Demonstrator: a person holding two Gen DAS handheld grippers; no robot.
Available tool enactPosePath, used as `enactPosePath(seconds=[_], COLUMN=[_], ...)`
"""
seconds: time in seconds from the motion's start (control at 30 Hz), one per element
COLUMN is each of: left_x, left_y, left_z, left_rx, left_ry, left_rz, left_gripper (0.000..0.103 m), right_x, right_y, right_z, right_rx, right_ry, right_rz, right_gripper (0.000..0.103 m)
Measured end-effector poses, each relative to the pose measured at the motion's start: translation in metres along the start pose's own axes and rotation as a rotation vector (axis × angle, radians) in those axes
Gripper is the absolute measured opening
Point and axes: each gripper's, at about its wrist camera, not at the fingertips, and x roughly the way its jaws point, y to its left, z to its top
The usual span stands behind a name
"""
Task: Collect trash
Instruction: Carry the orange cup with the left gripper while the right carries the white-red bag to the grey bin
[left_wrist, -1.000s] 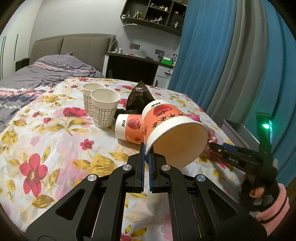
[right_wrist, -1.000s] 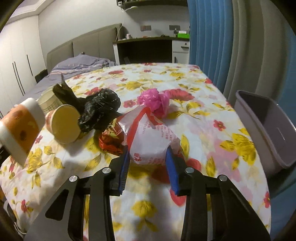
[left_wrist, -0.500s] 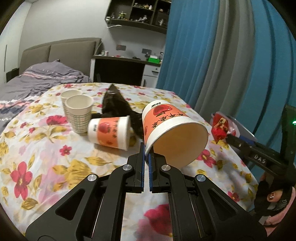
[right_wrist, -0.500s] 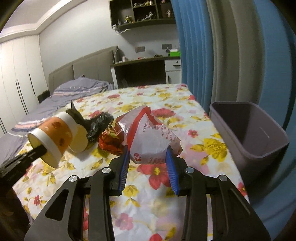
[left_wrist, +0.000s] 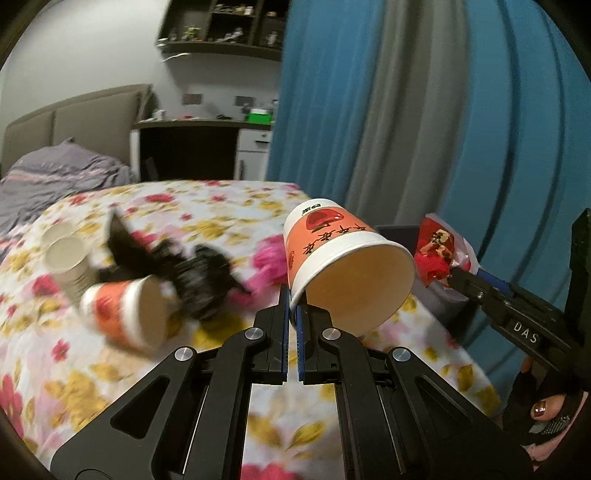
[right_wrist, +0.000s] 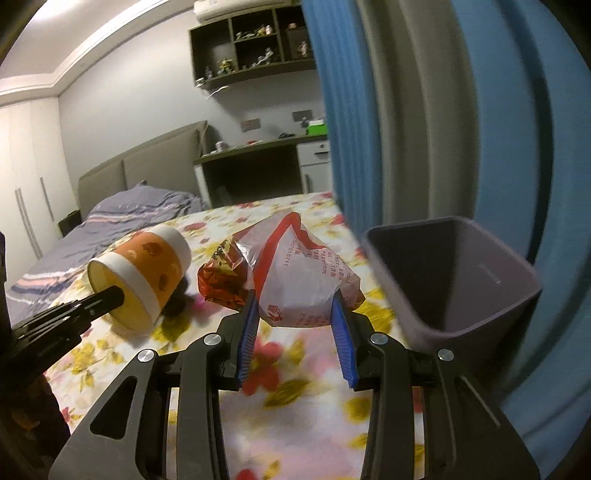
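My left gripper (left_wrist: 292, 306) is shut on the rim of a large orange and white paper cup (left_wrist: 332, 251), held tilted above the floral table. It also shows in the right wrist view (right_wrist: 147, 273). My right gripper (right_wrist: 295, 314) is shut on a crumpled white and red plastic wrapper bag (right_wrist: 303, 273), also seen in the left wrist view (left_wrist: 439, 251). A grey trash bin (right_wrist: 454, 277) stands open just right of the bag, beside the table edge.
On the table lie a second orange cup on its side (left_wrist: 125, 314), a black plastic bag (left_wrist: 192, 273), a pink bag (left_wrist: 267, 262) and two white checked cups (left_wrist: 66, 262). Blue and grey curtains (left_wrist: 424, 110) hang on the right. A bed (right_wrist: 122, 221) lies beyond.
Both grippers have lifted and swung right with their loads. The bin has come much closer to the right gripper. The table trash has slid left in the left wrist view.
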Motion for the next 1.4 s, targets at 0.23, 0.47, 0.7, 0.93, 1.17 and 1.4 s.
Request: enactPosePath(seconds=[0.23,0.47,0.7,0.93,1.17,1.4], left_x=[0.048,0.106,0.147,0.169,0.185,0.197], left_y=[-0.063,-0.118,-0.148,-0.166,-0.174,-0.180], left_z=[0.034,0.052,0.049,0.046,0.041,0.035], left_rx=[0.071,0.118,0.151,0.165,0.171,0.179], left_ry=[0.003,0.053,0.103,0.144,0.180,0.210], left_rz=[-0.122,-0.223,-0.256,-0.268,-0.283,-0.287], left_gripper=[0.002,0.002,0.002,0.002,0.002,0.002], right_x=[-0.003,0.003,0.019,0.024,0.025,0.026], right_y=[-0.046,-0.090,-0.121,-0.137,-0.140,-0.145], right_z=[0.020,0.036,0.037,0.033,0.034,0.033], right_rx=[0.039,0.084,0.129,0.152,0.156,0.170], right_ry=[-0.070,-0.114,-0.096,-0.082,-0.075,-0.071], right_rz=[-0.138,-0.261,-0.314,-0.332,-0.338,-0.340], right_gripper=[0.038,0.038,0.038,0.039,0.039,0.039])
